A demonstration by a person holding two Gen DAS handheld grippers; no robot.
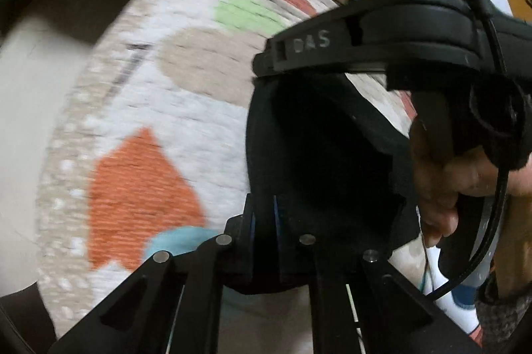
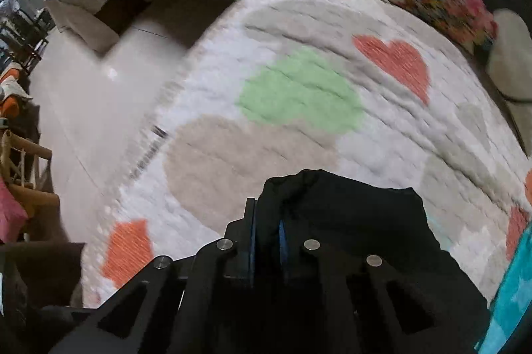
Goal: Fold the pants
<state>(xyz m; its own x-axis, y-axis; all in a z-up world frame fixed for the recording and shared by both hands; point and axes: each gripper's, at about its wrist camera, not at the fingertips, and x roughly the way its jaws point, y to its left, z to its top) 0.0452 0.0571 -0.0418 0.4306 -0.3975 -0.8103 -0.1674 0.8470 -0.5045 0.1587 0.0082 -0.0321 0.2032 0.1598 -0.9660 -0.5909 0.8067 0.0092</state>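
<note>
1. Pants (image 2: 339, 207): black fabric, bunched and lifted off the rug (image 2: 299, 137), pinched in both grippers at once. No part of them is visibly lying flat in either view.
2. Left gripper (image 1: 262, 214): fingers narrow, clamped on a fold of the black cloth. The cloth bulges up in a dark pouch just beyond the tips.
3. Right gripper (image 2: 266, 231): fingers narrow as well, pinching a thick wad; blue pads (image 2: 282, 237) show at the edges of the pinch. In the left wrist view the right gripper's body sits close alongside, with the person's hand (image 1: 442, 187) on its handle.
4. Step in hand, my read: carrying a held edge across to lay a fold. Both views are motion-blurred.
5. Doing it well: keep both pinches firm, keep the grippers level with each other so the edge stays straight, and hold the span between them taut. Lower onto the open middle of the rug, then release both together.
6. Risk: the grippers are near each other, so slack cloth can sag and crease.
7. Materials: pants are soft, matte and limp, no stiffness visible. Rug is a nubby woven pile, off-white with orange hearts, a green blob (image 2: 299, 91) and beige patches; it should grip the cloth. Glossy pale floor (image 2: 99, 94) lies beyond its edge.
</note>
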